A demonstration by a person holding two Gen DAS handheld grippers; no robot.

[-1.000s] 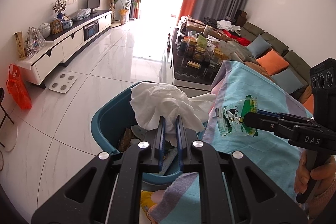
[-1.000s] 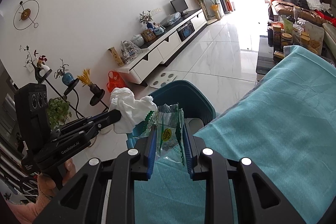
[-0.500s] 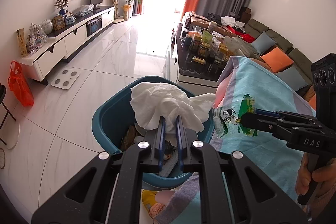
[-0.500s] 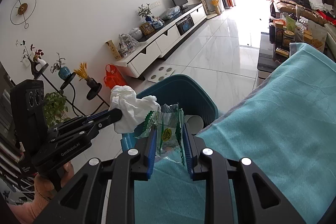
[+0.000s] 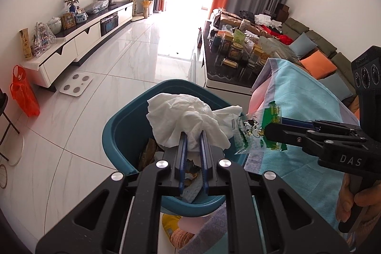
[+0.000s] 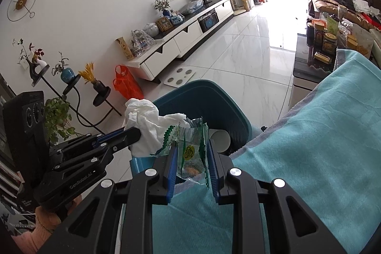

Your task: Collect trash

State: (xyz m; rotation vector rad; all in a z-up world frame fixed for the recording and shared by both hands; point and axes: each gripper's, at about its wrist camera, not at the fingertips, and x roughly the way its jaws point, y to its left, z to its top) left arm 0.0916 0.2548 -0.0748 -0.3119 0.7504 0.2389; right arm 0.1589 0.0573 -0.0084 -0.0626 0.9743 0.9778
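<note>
My left gripper (image 5: 193,135) is shut on a crumpled white tissue (image 5: 183,120), held right above the teal bin (image 5: 119,135). In the right wrist view the same tissue (image 6: 145,125) hangs from the left gripper (image 6: 137,133) over the bin (image 6: 214,97). My right gripper (image 6: 191,146) is shut on a clear green-printed snack wrapper (image 6: 190,151) at the bin's near rim. From the left wrist view the wrapper (image 5: 257,132) sits at the tip of the right gripper (image 5: 269,132), beside the tissue. Inside the bin lie a paper cup (image 6: 221,138) and other scraps.
A teal towel (image 6: 309,158) covers the surface on the right, next to the bin. Beyond stands a dark coffee table (image 5: 228,68) crowded with jars, and a sofa with cushions (image 5: 316,63). A white TV cabinet (image 5: 78,39), a floor scale (image 5: 76,86) and an orange bag (image 5: 23,92) line the left.
Both grippers have moved forward and down toward the bin with their loads. The bin now looms larger and the wrapper has come over its rim beside the tissue.
</note>
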